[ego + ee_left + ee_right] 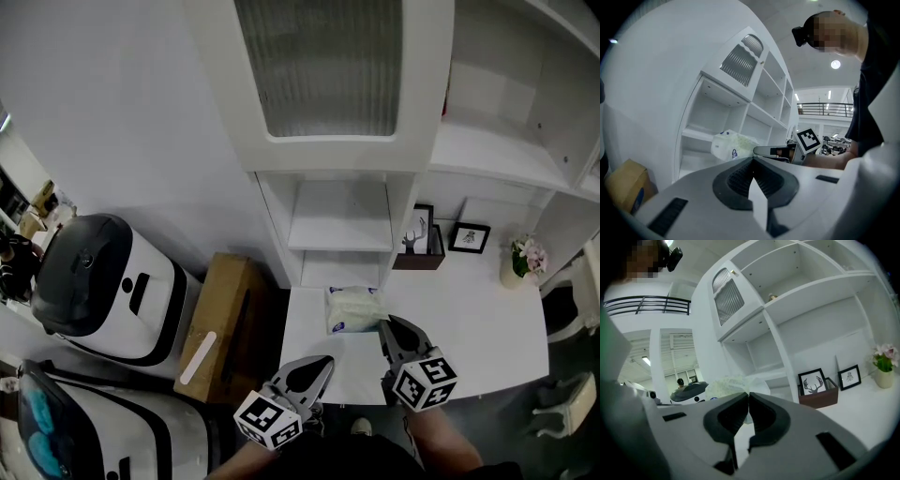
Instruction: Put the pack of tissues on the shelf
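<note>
Fingers, left gripper [327, 360]: closed together, nothing between them, at the front edge of the white desk [487, 328]. Fingers, right gripper [383, 324]: closed, tips against the right edge of the pack of tissues [352, 309]; no view shows whether they pinch its wrapper. Pack: lying on the desk, just before the shelf [339, 234] unit.

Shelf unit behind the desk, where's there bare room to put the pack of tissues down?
The open shelf straight behind the pack of tissues is bare between its two uprights, and so is the wide shelf up to the right. It is crowded along the back of the desk, with the wooden box, small frame and flower vase.
</note>
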Motion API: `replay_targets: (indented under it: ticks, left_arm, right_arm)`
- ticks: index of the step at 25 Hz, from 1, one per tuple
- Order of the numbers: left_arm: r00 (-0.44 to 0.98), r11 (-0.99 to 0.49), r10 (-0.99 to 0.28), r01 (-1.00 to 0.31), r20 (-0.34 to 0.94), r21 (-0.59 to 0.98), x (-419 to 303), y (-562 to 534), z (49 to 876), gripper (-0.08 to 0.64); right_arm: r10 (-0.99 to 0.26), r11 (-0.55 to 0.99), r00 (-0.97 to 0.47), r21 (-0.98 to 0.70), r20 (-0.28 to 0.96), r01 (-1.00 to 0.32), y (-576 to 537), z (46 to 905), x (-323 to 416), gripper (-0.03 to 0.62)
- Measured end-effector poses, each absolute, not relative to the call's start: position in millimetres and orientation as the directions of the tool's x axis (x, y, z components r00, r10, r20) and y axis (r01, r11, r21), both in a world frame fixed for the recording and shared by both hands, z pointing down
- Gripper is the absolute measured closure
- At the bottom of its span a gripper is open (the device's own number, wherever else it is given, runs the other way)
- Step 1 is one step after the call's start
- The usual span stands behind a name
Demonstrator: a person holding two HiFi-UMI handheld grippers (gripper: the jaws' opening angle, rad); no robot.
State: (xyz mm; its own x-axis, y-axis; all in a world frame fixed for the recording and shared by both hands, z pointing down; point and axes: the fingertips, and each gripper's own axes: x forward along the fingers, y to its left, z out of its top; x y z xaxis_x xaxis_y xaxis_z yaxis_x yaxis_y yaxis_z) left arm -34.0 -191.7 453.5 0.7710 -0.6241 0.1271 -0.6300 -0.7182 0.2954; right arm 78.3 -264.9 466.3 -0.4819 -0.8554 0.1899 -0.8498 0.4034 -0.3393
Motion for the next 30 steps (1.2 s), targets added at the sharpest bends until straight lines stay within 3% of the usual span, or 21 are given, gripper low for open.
replay_targets:
  ticks: [30]
  left_arm:
    - [0.863,-0.826,-0.502,-0.5,0.065,0.262,-63.9,-291.6,435.7,0.557]
  right_arm:
    - [-0.936,0.303,-0.337,-0.263,0.098,-0.916,-362.6,417.6,56.5,0.584]
